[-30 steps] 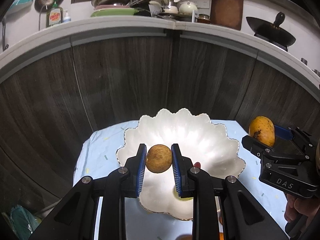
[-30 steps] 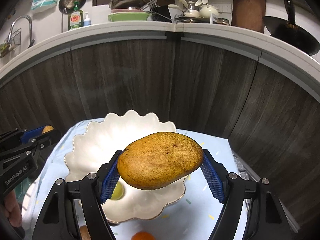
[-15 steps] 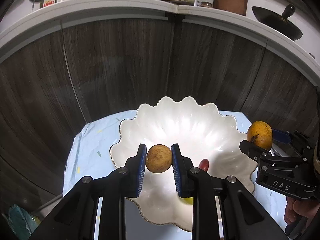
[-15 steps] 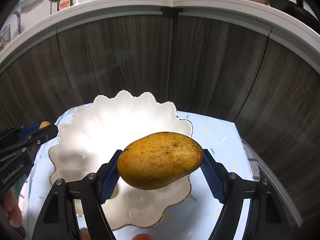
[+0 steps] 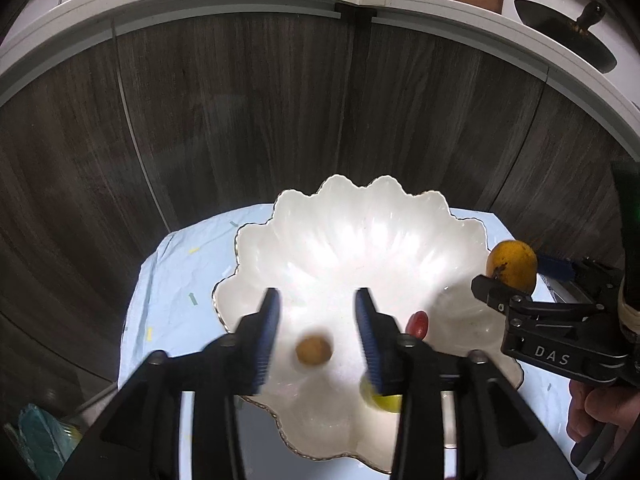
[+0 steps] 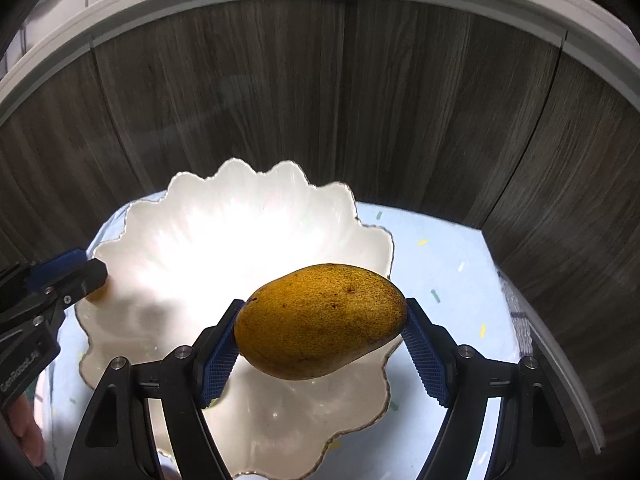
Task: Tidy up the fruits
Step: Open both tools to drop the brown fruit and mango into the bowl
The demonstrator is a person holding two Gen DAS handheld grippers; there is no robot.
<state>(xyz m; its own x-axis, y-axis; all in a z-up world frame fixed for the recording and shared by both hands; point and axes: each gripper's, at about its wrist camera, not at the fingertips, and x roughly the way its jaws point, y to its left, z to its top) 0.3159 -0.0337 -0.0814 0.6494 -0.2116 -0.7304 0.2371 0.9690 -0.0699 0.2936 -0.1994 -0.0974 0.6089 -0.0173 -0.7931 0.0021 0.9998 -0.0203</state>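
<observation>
Small round brown fruit (image 5: 314, 351), blurred, sits between the left gripper (image 5: 316, 334) pads w/o touching either; jaws are opening, fruit over the inside of the white scalloped bowl (image 5: 360, 216). Can't tell if it rests on the bowl or is mid-air. Also in bowl: a red fruit (image 5: 417, 323) & a yellow-green one (image 5: 386, 400), partly hidden behind the left gripper's right finger. Right gripper (image 6: 322, 344) is clamped on a large yellow mango (image 6: 320, 320), held above the bowl's right rim. Bowl stands on a pale blue cloth (image 5: 176, 280) w/ dark wood cabinet fronts (image 5: 240, 120) behind.
</observation>
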